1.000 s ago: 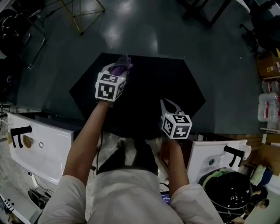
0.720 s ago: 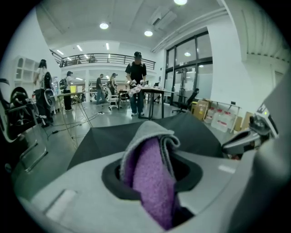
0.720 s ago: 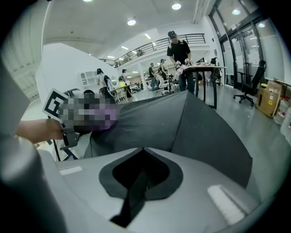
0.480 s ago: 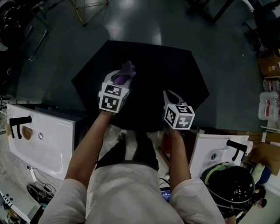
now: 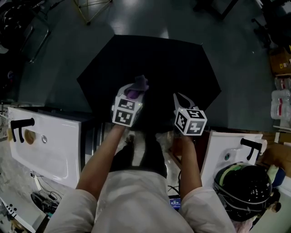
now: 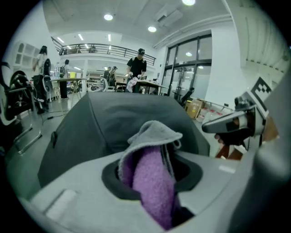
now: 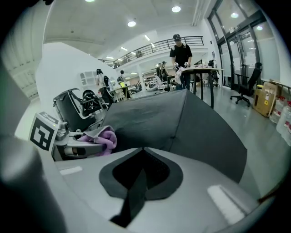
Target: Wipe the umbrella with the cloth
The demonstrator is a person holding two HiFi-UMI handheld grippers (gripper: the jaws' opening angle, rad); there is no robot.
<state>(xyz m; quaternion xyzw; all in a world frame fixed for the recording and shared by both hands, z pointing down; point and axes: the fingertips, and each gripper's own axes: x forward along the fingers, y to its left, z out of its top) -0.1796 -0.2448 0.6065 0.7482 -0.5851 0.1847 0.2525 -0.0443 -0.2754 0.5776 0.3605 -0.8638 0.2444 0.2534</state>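
Observation:
A black umbrella (image 5: 173, 68) stands open on the floor, its canopy facing up at me. My left gripper (image 5: 138, 86) is shut on a purple and grey cloth (image 5: 136, 88) and rests on the canopy's near left part. The left gripper view shows the cloth (image 6: 152, 173) bunched between the jaws, with the umbrella (image 6: 118, 123) beyond. My right gripper (image 5: 179, 98) sits at the canopy's near edge, to the right of the left one. In its own view the right gripper (image 7: 143, 150) is shut with a black strip of fabric between the jaws, the umbrella (image 7: 191, 123) ahead.
White basins with black taps flank my legs, one on the left (image 5: 41, 141) and one on the right (image 5: 227, 154). A black helmet (image 5: 241, 191) lies at lower right. Boxes (image 5: 279, 63) stand by the right edge, a gold wire stand (image 5: 91, 9) at the top.
The left gripper has slid the cloth across the canopy, toward me and to the right. The right gripper has stayed by the near edge.

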